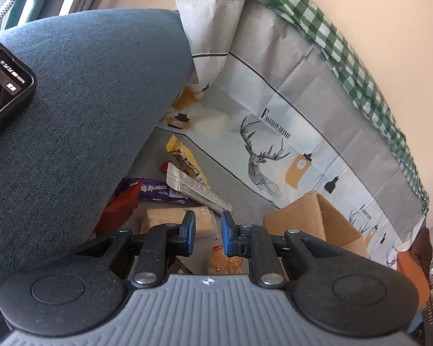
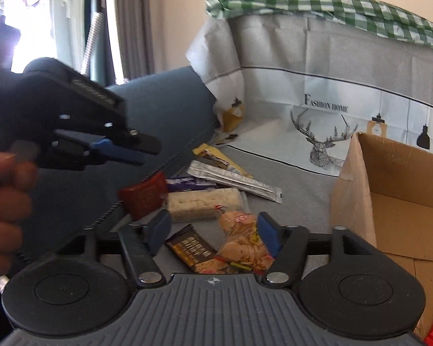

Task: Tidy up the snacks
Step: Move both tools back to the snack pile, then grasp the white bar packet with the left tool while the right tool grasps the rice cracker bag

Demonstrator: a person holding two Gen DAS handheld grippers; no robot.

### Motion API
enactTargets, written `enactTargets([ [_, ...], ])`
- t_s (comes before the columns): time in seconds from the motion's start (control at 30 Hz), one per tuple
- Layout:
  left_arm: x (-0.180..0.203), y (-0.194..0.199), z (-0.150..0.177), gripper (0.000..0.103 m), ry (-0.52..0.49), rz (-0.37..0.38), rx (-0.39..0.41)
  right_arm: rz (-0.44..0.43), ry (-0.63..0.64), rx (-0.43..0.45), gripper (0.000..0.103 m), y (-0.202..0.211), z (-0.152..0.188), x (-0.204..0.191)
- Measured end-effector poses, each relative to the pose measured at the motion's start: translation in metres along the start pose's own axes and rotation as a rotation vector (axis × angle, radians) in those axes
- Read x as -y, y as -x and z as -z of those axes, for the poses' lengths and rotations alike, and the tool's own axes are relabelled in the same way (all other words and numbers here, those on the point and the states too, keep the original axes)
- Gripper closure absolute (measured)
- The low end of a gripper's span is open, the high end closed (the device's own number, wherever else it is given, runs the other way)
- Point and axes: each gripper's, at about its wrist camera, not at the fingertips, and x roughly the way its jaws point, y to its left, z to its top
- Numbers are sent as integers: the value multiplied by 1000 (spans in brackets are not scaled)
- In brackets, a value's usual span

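Snacks lie on a grey sofa seat (image 2: pixel 303 190): a red pack (image 2: pixel 144 199), a pale wafer pack (image 2: pixel 202 203), a purple pack (image 1: pixel 156 191), a long silver sachet (image 2: pixel 239 183), a yellow pack (image 1: pixel 184 158), a brown bar (image 2: pixel 190 245) and a clear bag of biscuits (image 2: pixel 239 236). My right gripper (image 2: pixel 213 232) stands wide open just above the bar and the biscuit bag, holding nothing. My left gripper (image 1: pixel 209 230) has only a narrow gap between its blue pads, with nothing in it. It hovers over the wafer pack (image 1: pixel 170 219), to the left of the right gripper.
An open cardboard box (image 2: pixel 395 201) stands at the right of the snacks. A blue cushion (image 1: pixel 86 115) rises on the left with a phone (image 1: pixel 3 80) on it. A deer-print cloth (image 1: pixel 274 144) covers the backrest. A person's hand (image 2: pixel 3 201) holds the left gripper.
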Motion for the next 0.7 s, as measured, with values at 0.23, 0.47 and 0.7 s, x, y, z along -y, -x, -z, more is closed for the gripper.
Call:
enactTargets([
  [0.23,11,-26,4,76,-120,-52,-50,83,-28,-88,19,-52,-2,8],
  [0.47,29,-59,10,41,-319,-126,-62,104,-108,-224,17,-89,1,24],
  [0.7,24,-94,5,27,-339,-167,-97,109,-160,-307,18,-108,7,31],
])
